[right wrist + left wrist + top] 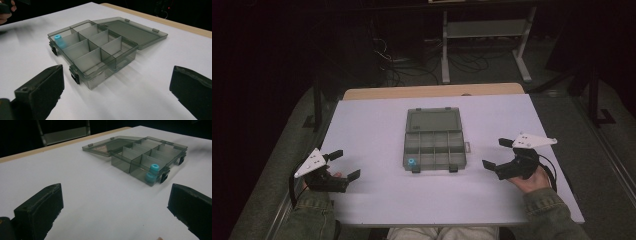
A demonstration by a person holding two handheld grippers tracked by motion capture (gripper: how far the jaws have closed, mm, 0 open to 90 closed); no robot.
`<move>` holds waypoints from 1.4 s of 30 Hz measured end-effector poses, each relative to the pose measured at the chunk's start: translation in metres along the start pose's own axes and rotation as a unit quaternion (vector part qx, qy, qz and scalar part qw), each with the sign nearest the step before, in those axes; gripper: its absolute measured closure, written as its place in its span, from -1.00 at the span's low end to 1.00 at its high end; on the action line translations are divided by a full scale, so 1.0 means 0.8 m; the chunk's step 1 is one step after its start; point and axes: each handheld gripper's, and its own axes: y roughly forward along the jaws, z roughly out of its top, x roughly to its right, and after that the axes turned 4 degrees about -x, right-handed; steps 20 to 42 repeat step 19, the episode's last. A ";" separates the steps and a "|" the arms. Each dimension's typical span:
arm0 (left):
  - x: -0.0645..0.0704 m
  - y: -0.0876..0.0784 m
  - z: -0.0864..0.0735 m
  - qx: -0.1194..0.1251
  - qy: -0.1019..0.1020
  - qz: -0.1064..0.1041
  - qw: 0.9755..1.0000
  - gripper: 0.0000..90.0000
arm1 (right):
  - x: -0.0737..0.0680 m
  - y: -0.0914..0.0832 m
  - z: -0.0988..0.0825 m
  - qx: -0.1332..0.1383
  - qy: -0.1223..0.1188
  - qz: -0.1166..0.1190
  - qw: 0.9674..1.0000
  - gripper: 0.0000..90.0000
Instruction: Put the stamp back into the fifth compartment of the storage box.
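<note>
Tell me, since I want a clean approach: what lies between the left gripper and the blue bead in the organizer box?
Bare white table, then the box's clear front wall, seen in the left gripper view; the left gripper is open, the bead untouched.

Lighting dim overall; the white table [377,200] is the one bright area, evenly lit, apparently from overhead, while the surroundings fall to near black. The high view is soft and grainy. In both gripper views the near jaws are out of focus, and the organizer box [100,53] casts faint, smeared shadows.
</note>
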 end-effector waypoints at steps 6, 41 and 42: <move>0.000 0.000 0.000 -0.001 0.001 0.000 1.000 -1.00 | 0.003 -0.010 -0.008 0.011 0.000 -0.004 1.000 -1.00; 0.000 0.001 0.000 -0.001 0.001 -0.002 1.000 -1.00 | 0.009 -0.022 -0.027 0.018 0.008 -0.004 1.000 -1.00; 0.000 0.001 0.000 -0.001 0.001 -0.002 1.000 -1.00 | 0.009 -0.022 -0.027 0.018 0.008 -0.004 1.000 -1.00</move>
